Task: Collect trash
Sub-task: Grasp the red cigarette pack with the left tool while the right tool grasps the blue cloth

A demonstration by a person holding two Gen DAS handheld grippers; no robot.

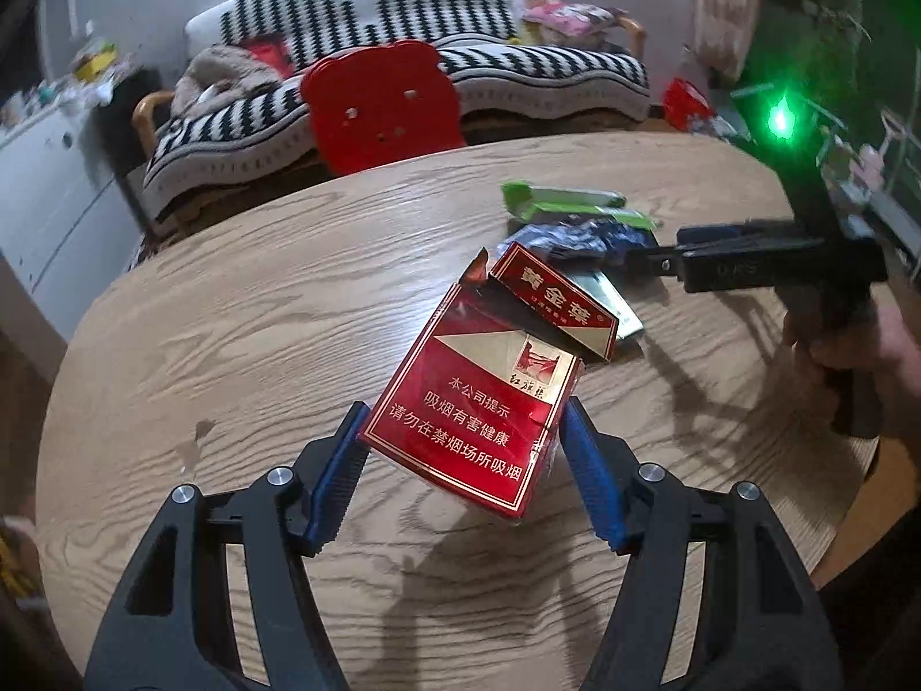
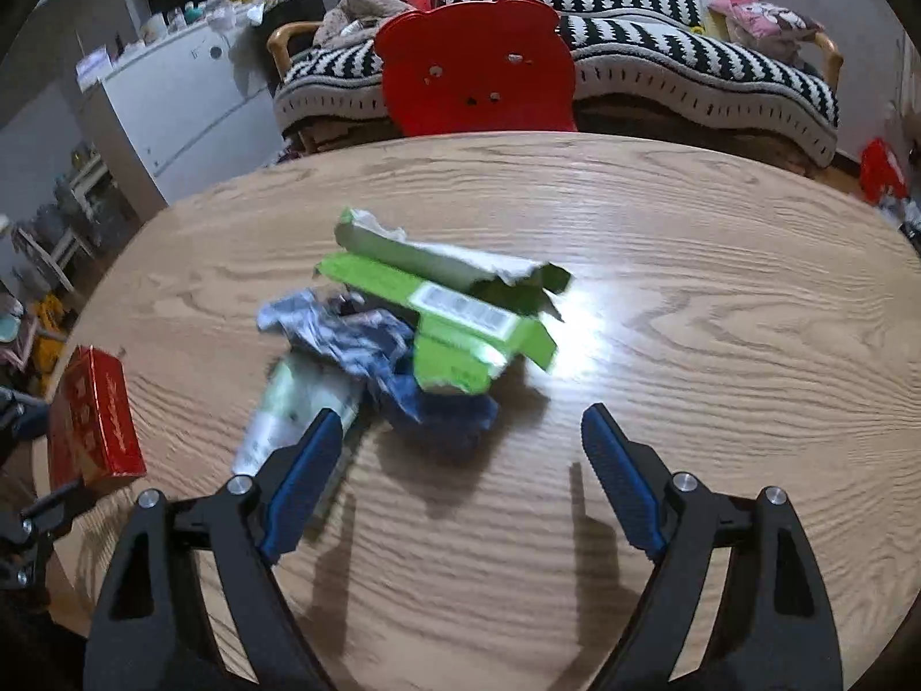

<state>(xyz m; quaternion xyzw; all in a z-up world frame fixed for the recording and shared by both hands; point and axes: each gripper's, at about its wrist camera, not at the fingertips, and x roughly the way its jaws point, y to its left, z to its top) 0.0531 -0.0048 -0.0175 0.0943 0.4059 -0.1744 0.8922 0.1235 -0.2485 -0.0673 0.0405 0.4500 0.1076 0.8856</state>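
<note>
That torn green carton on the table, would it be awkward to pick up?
Probably light but floppy: the green carton is ripped open and flattened, so it would likely bend or crush rather than hold shape. It overlaps the crumpled blue wrapper, so lifting it might drag that along. The right tool is open nearby.

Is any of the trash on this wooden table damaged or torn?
Yes. The red cigarette pack in the left tool has a ripped-open lid. The green cardboard box is torn and flattened, lying beside the crumpled blue wrapper.
</note>
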